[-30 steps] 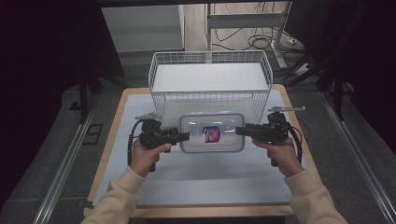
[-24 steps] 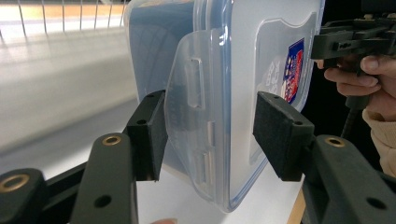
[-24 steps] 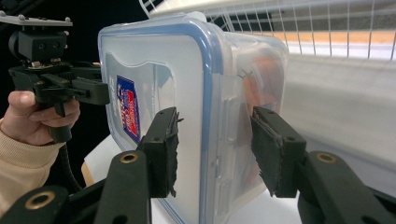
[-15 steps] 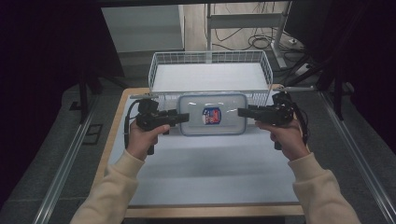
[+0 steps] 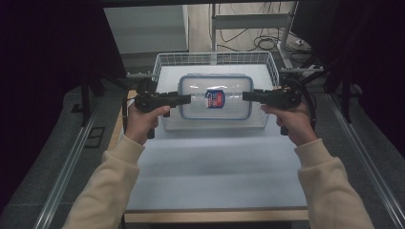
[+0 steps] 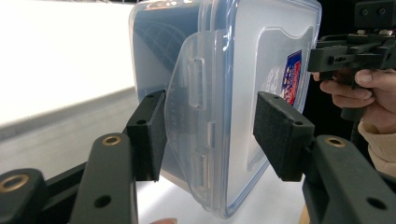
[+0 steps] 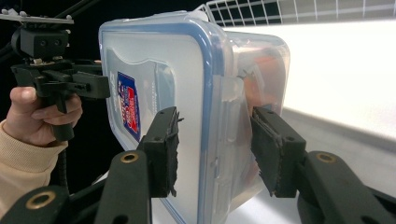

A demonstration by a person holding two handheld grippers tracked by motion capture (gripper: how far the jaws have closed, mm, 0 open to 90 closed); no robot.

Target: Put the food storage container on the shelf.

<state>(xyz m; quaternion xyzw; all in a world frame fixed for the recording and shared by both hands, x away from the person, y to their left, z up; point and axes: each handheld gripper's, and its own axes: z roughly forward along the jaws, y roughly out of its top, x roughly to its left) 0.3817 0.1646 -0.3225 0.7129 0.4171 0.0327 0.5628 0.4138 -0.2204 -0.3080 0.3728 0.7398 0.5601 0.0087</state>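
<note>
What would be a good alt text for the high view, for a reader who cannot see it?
Two hand-held grippers, the left gripper and the right gripper, clamp the short ends of a clear lidded container and hold it above a white wire basket on a white table.

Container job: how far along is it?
Done: both grippers have clamped the container, the left gripper on one end and the right gripper on the other, lid shut. In hand: it hangs in the air over the near wall of the wire basket. Left, probably: lowering it into the basket and releasing.
</note>
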